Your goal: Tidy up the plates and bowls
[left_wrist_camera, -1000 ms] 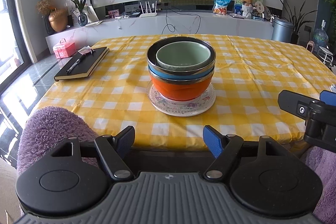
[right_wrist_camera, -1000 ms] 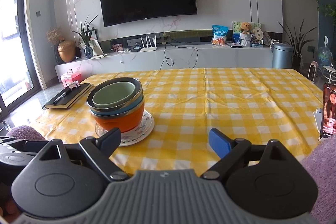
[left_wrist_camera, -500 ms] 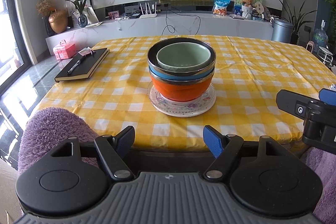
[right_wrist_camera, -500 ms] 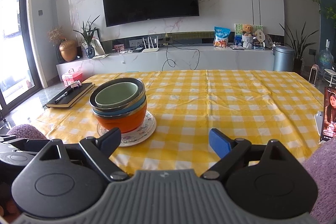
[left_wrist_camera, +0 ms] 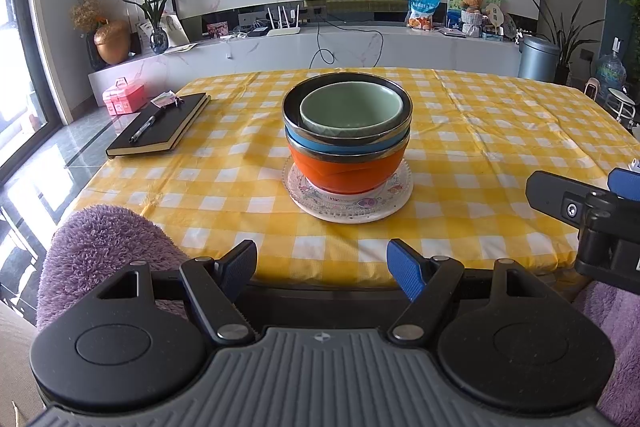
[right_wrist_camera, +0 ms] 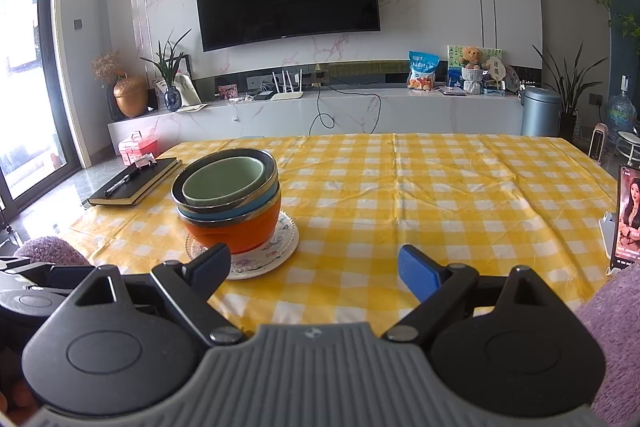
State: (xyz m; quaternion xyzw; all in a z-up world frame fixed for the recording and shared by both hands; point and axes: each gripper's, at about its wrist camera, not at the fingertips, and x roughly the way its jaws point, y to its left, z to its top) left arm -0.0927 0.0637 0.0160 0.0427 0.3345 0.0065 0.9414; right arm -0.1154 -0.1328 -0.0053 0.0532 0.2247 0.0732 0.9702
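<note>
A stack of nested bowls stands on a patterned plate [left_wrist_camera: 348,205] [right_wrist_camera: 280,247] on the yellow checked table [left_wrist_camera: 480,147] [right_wrist_camera: 440,195]: an orange bowl [left_wrist_camera: 346,171] [right_wrist_camera: 236,229] at the bottom, a blue one [left_wrist_camera: 348,143] [right_wrist_camera: 228,213] in it, a dark-rimmed bowl above, and a pale green bowl [left_wrist_camera: 352,109] [right_wrist_camera: 224,183] on top. My left gripper [left_wrist_camera: 322,265] hangs open at the table's near edge, short of the stack. My right gripper [right_wrist_camera: 316,269] is open too, near the front edge, with the stack to its left. Neither holds anything.
A black notebook [left_wrist_camera: 160,127] [right_wrist_camera: 136,181] with a pen on it lies at the table's left. A phone on a stand [right_wrist_camera: 628,219] is at the right edge. Purple fuzzy sleeves [left_wrist_camera: 96,251] [right_wrist_camera: 616,327] flank the grippers. A TV console runs behind the table.
</note>
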